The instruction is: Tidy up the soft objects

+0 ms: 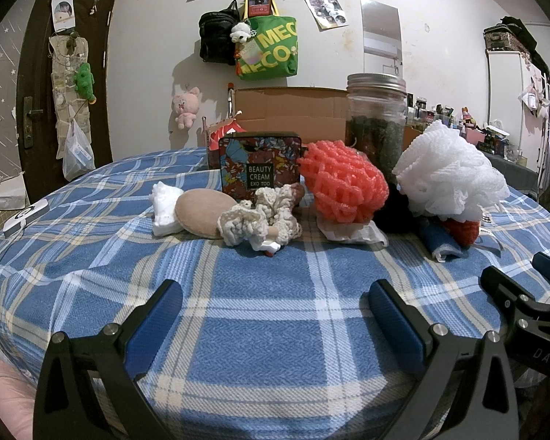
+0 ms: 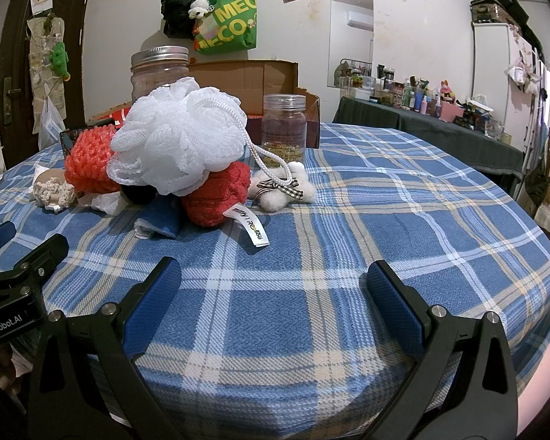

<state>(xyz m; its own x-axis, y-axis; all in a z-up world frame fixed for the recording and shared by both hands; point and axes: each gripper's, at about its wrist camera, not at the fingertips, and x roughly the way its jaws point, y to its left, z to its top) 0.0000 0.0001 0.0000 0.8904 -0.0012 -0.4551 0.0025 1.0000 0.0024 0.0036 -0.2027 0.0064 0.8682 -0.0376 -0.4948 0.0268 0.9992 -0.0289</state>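
Both grippers released above the plaid tablecloth (image 1: 260,315); soft objects grouped at table centre.

Largest first: the white mesh bath pouf (image 2: 179,135) rests on top of the pile, touching the coral foam net (image 1: 342,183) and the red knitted item (image 2: 216,194). The tan round pad (image 1: 201,212) and cream crocheted scrunchie (image 1: 260,216) lie just beside each other in front of the cream tin (image 1: 260,161). Left gripper (image 1: 275,306) and right gripper (image 2: 273,284): jaws wide apart, holding nothing, near the table's front edge.
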